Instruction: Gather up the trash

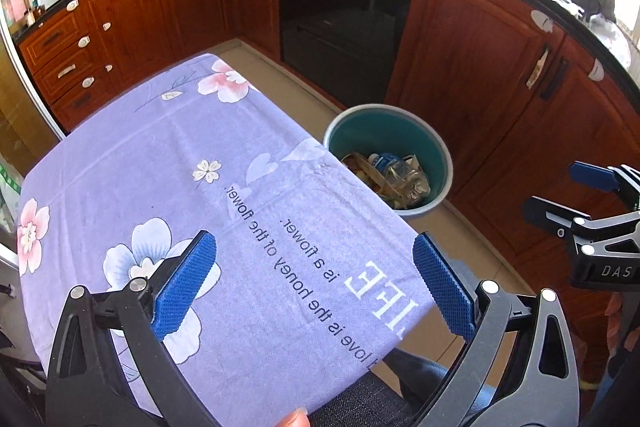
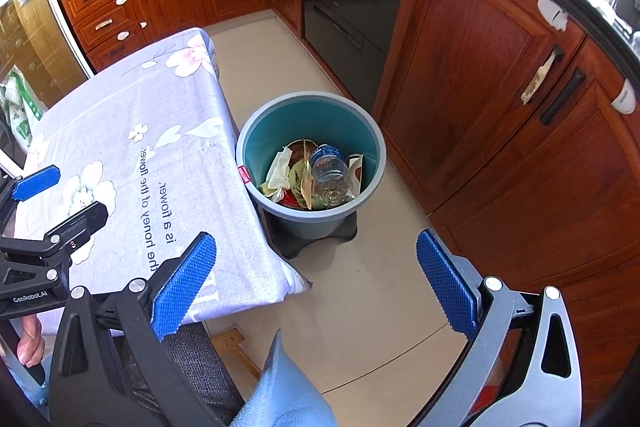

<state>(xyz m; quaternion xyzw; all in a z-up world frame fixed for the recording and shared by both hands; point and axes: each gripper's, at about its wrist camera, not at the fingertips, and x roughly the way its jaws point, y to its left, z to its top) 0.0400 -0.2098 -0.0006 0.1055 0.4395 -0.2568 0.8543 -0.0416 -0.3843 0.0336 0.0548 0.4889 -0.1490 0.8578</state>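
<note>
Both hand-held grippers are seen released and empty: the left hand-held gripper (image 1: 314,283) over the cloth-covered bench (image 1: 160,163), the right hand-held gripper (image 2: 316,281) over bare floor (image 2: 360,287). The trash (image 2: 316,175) is seen inside the teal bin (image 2: 256,131) at frame centre, just beside the bench edge, before wooden cabinets (image 2: 480,67).

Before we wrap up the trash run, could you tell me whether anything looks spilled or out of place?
Nothing stands out. The trash sits inside the teal bin, the floor around it shows no litter, and the tablecloth is bare.
</note>
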